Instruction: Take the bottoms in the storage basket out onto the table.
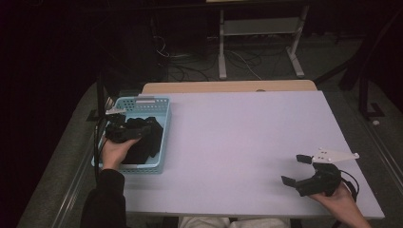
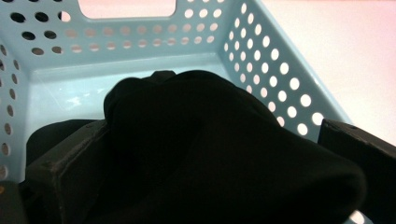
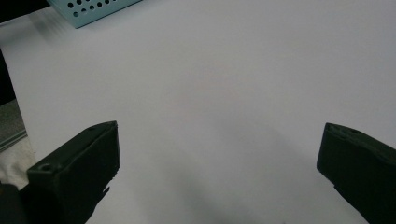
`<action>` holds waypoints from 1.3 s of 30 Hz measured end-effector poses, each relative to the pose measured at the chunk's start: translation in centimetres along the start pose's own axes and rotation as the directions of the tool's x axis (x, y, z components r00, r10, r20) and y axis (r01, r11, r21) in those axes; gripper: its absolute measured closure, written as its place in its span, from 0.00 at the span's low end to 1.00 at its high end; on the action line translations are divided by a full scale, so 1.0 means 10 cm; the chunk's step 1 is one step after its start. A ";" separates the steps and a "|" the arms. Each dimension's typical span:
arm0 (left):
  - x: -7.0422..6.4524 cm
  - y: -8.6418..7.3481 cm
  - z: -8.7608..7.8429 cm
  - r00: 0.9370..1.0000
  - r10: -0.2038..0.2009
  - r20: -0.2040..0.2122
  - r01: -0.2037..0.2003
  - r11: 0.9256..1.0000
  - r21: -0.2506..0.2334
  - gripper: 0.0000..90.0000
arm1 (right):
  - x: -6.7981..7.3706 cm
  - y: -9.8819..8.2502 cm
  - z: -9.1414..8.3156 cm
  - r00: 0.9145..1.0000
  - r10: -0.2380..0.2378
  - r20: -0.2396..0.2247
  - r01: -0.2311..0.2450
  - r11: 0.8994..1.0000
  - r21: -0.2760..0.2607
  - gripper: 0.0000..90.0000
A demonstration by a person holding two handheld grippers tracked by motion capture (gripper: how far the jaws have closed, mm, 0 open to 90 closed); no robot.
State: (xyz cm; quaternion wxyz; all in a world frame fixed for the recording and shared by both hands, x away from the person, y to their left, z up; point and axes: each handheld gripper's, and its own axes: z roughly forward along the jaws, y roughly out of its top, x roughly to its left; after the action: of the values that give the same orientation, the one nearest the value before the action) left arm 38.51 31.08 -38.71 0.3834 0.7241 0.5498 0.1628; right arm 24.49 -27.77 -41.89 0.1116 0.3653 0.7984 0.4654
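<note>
Pick-up step: left hand-held gripper (image 1: 138, 129) spread around black cloth (image 1: 145, 137) inside blue basket (image 1: 164, 142) at surface's left edge, next needs closing and lifting; right hand-held gripper (image 1: 297, 170) spread, idle near right front corner.

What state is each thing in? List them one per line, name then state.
black cloth: bunched up inside the basket, between the left jaws.
blue basket: upright on the table's left edge, holding the cloth.
left hand-held gripper: jaws wide around the cloth, not clamped.
right hand-held gripper: open, empty, low over the table.
</note>
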 end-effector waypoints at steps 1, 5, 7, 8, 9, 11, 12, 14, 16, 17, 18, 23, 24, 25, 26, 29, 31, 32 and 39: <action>-0.01 0.00 0.01 1.000 0.003 -0.003 -0.003 1.000 0.008 0.00 | 0.00 0.00 0.00 1.000 -0.001 0.000 0.001 1.000 0.000 0.00; 0.00 0.01 0.05 1.000 0.004 0.009 -0.005 0.999 0.048 0.00 | 0.00 0.00 0.00 1.000 -0.001 -0.001 0.001 1.000 0.001 0.00; -0.01 0.01 0.06 1.000 0.009 0.006 -0.009 0.998 0.059 0.06 | 0.00 0.00 0.00 1.000 -0.002 -0.002 0.002 1.000 0.001 0.00; -0.01 0.01 0.06 1.000 0.015 0.002 -0.015 0.998 0.061 0.10 | 0.00 0.00 0.00 1.000 -0.003 -0.002 0.003 1.000 0.002 0.00; -0.01 0.01 0.06 1.000 0.019 0.001 -0.019 0.998 0.063 0.13 | 0.00 0.00 0.00 1.000 -0.004 -0.002 0.004 1.000 0.002 0.00; -0.01 0.01 0.07 1.000 0.026 -0.003 -0.026 0.997 0.071 0.18 | 0.00 0.00 0.00 1.000 -0.004 -0.002 0.004 1.000 0.001 0.00; -0.01 0.01 0.07 1.000 0.026 -0.003 -0.026 0.997 0.071 0.20 | 0.00 0.00 0.00 1.000 -0.004 -0.002 0.004 1.000 0.001 0.00; 0.00 0.00 0.10 0.999 0.034 -0.012 -0.032 0.995 0.095 0.25 | 0.00 0.00 0.00 1.000 -0.002 -0.003 0.002 1.000 0.002 0.00; 0.02 0.00 0.12 0.999 0.030 -0.026 -0.027 0.992 0.119 0.30 | 0.00 0.00 0.01 1.000 -0.003 -0.003 0.003 1.000 0.003 0.00; 0.03 0.00 0.12 0.999 0.030 -0.030 -0.026 0.992 0.121 0.32 | 0.00 0.00 0.01 1.000 -0.004 -0.003 0.004 1.000 0.003 0.00; 0.03 0.00 0.12 0.999 0.030 -0.030 -0.026 0.992 0.121 0.35 | 0.00 0.00 0.01 1.000 -0.004 -0.003 0.004 1.000 0.003 0.00; 0.05 -0.01 0.12 0.998 0.033 -0.045 -0.027 0.991 0.129 0.50 | 0.00 0.00 0.01 1.000 -0.006 0.000 0.006 1.000 0.008 0.00; 0.05 -0.01 0.12 0.999 0.028 -0.046 -0.022 0.991 0.129 0.53 | 0.00 0.00 0.02 1.000 -0.006 0.000 0.006 1.000 0.008 0.00; 0.05 -0.01 0.12 0.999 0.028 -0.046 -0.022 0.991 0.129 0.56 | 0.00 0.00 0.02 1.000 -0.006 0.000 0.006 1.000 0.009 0.00; 0.06 -0.01 0.11 0.998 0.028 -0.053 -0.021 0.991 0.130 0.61 | 0.00 0.00 0.02 1.000 -0.005 0.000 0.005 1.000 0.010 0.00; 0.08 -0.01 0.11 0.997 0.017 -0.069 -0.008 0.992 0.124 0.71 | 0.00 0.00 0.02 1.000 -0.008 -0.001 0.008 1.000 0.012 0.00; 0.10 0.00 0.09 0.997 0.004 -0.077 0.005 0.993 0.117 0.77 | 0.00 0.00 0.02 1.000 -0.009 0.000 0.009 1.000 0.012 0.00; 0.11 0.00 0.09 0.997 -0.006 -0.078 0.014 0.994 0.110 0.80 | 0.00 0.00 0.02 1.000 -0.009 0.000 0.009 1.000 0.012 0.00; 0.20 0.01 0.01 0.995 -0.084 -0.054 0.087 0.994 0.060 0.88 | 0.00 0.00 0.02 1.000 -0.007 0.000 0.007 1.000 0.014 0.00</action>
State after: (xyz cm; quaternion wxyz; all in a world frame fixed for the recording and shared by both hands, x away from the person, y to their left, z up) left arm 39.35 32.85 -39.10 0.3530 0.7071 0.5946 0.1476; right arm 24.60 -27.60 -42.02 0.1107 0.3631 0.8031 0.4593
